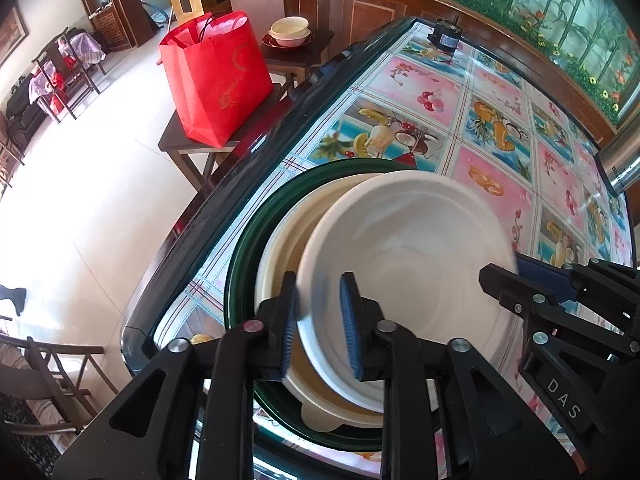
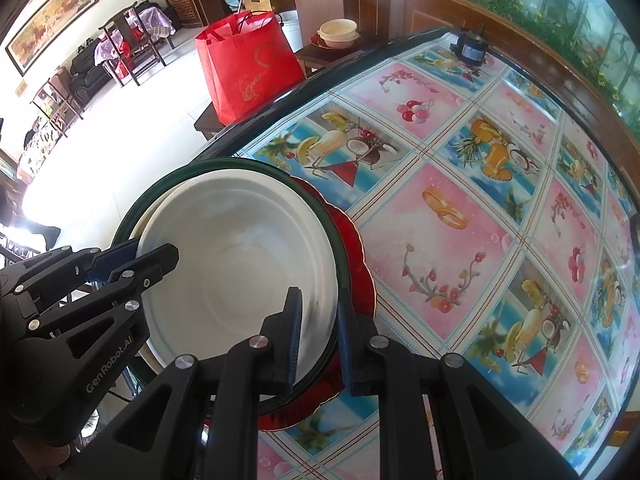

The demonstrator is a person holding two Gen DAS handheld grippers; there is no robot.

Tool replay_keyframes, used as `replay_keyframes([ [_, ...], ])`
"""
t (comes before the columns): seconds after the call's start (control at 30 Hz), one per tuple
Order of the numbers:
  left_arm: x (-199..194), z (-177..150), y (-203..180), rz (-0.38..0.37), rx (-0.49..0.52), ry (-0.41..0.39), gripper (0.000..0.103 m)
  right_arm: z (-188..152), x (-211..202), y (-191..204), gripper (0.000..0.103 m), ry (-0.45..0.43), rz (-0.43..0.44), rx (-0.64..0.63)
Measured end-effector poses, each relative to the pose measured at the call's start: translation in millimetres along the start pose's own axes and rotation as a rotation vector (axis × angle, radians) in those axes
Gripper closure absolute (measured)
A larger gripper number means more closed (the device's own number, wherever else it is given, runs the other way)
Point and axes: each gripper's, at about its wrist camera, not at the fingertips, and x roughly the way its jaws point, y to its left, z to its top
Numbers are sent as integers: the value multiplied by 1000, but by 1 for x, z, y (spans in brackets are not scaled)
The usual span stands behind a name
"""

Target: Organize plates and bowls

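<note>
I have both grippers pitched steeply down over the stack at the near edge of the desk (image 2: 460, 216). My left gripper (image 1: 322, 320) straddles the left rim of the white bowl (image 1: 408, 264); its jaws stand a little apart, and the pads look just clear of the rim rather than pressing it. My right gripper (image 2: 318, 334) sits on the opposite rim of the same white bowl, lower centre of the right wrist view, jaws narrowly set with the rim between them; I cannot tell whether the pads actually bite.

The white bowl faces mouth up, tilted, lying off-centre inside a cream bowl (image 1: 280, 240), which sits in a dark green bowl (image 1: 240, 264). A red plate (image 2: 356, 248) lies beneath, showing at the right.

The desk carries a fruit-print cloth under glass. At upper left a red bag (image 1: 216, 80) stands on a stool, with more bowls (image 1: 290, 32) on another behind it, on pale floor tiles.
</note>
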Motion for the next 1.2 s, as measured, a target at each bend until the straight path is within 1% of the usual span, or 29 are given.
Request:
replay_keyframes([
  [0.07, -3, 0, -1, -17, -10, -12, 63, 0, -2, 1, 84, -6, -2, 1],
  [0.17, -10, 0, -3, -22, -16, -40, 57, 0, -4, 2, 78, -16, -9, 2],
  [0.2, -12, 0, -3, -22, -18, -45, 52, 0, -5, 2, 76, -19, -12, 5],
  [0.3, -20, 1, 0, -27, -32, -64, 52, 0, -7, 2, 73, -26, -13, 14],
  [0.47, -36, 3, 2, -35, -43, -108, 52, -1, -17, 3, 61, -56, -25, 25],
  [0.53, -41, 3, 2, -29, -41, -118, 49, -2, -22, 3, 58, -70, -33, 33],
  [0.57, -43, 2, 2, -26, -43, -122, 45, -2, -25, 2, 57, -78, -38, 37],
  [0.6, -45, 2, 3, -29, -49, -132, 42, -3, -27, 1, 57, -86, -44, 41],
  [0.63, -46, 1, 3, -27, -53, -139, 42, -4, -30, 0, 56, -94, -49, 48],
  [0.73, -49, 1, 0, 22, -28, -157, 42, -8, -38, -5, 46, -126, -59, 81],
  [0.8, -49, 0, -6, 51, 6, -163, 42, -10, -42, -6, 45, -143, -68, 88],
  [1.0, -47, -1, -15, 70, 40, -154, 42, -14, -47, -10, 44, -161, -78, 106],
  [1.1, -45, -1, -13, 40, 21, -138, 42, -17, -49, -12, 44, -166, -80, 109],
  [1.2, -47, -1, -11, 52, 16, -142, 42, -18, -50, -15, 44, -169, -82, 111],
])
